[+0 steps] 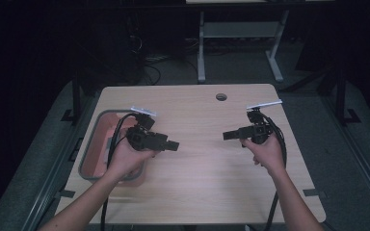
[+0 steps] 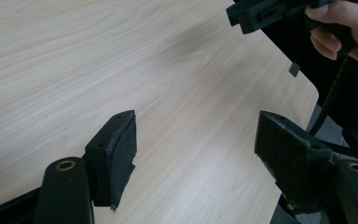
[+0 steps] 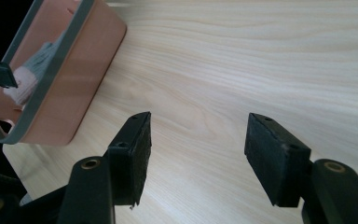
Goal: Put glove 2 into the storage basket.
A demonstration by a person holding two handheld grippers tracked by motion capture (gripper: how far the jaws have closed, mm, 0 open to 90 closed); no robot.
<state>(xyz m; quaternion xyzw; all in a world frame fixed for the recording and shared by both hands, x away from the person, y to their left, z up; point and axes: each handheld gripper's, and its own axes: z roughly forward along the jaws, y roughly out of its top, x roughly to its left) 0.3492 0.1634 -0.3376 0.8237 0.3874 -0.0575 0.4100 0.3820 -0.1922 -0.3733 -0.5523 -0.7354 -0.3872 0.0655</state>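
Observation:
My left gripper (image 1: 173,145) is held level over the wooden table (image 1: 202,183), pointing right, just beside a pink tray with a grey rim (image 1: 89,149). My right gripper (image 1: 227,135) points left toward it, with a stretch of bare table between the two. In the left gripper view the black jaws stand apart with nothing between them (image 2: 196,144), and the right gripper (image 2: 270,14) and the hand on it sit at the top right. In the right gripper view the jaws (image 3: 198,149) also stand apart and empty. The tray (image 3: 74,88) lies ahead at the left with something pale (image 3: 32,70) inside it.
A round cable hole (image 1: 221,96) is near the table's far edge. Beyond the table stands a grey desk frame (image 1: 201,48) on a dark floor. Cables trail from both grippers toward the table's near edge. The table's right corner (image 2: 307,88) is close behind the right hand.

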